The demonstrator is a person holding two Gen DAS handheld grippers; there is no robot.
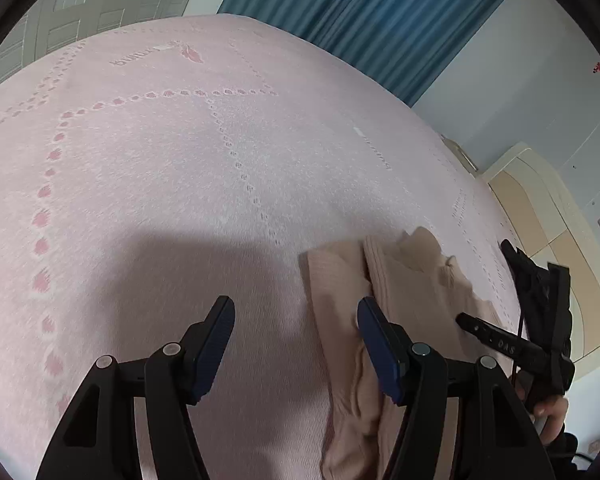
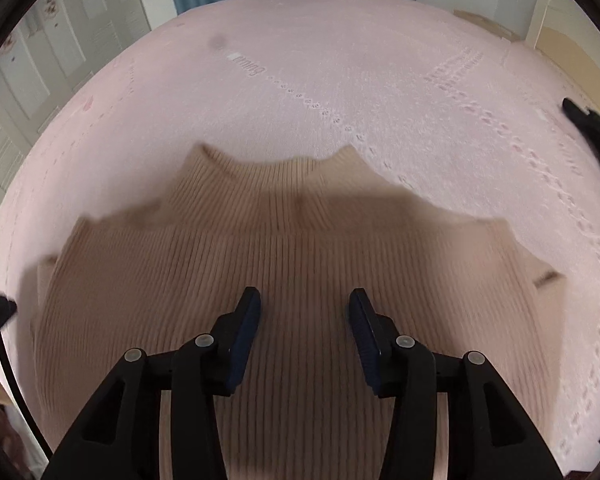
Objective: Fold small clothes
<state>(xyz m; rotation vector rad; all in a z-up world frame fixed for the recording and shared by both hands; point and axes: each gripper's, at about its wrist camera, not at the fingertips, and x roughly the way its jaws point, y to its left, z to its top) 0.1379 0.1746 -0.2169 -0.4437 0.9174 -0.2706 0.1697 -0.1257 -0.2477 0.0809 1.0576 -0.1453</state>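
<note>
Sweater (image 2: 300, 280) hem cut off (edges seemingly blurred).

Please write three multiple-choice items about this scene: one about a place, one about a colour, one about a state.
1. Where does the sweater lie?
A. on the pink bed cover
B. on a wooden chair
C. in a basket

2. What colour is the sweater?
A. green
B. beige
C. black

3. How is the right claw?
A. shut on the sweater
B. open, empty
C. holding a hanger

Key: 1 A, the sweater spreads on the pink bed cover; 2 B, its ribbed knit is beige; 3 B, the right claw shows a clear gap.
</note>
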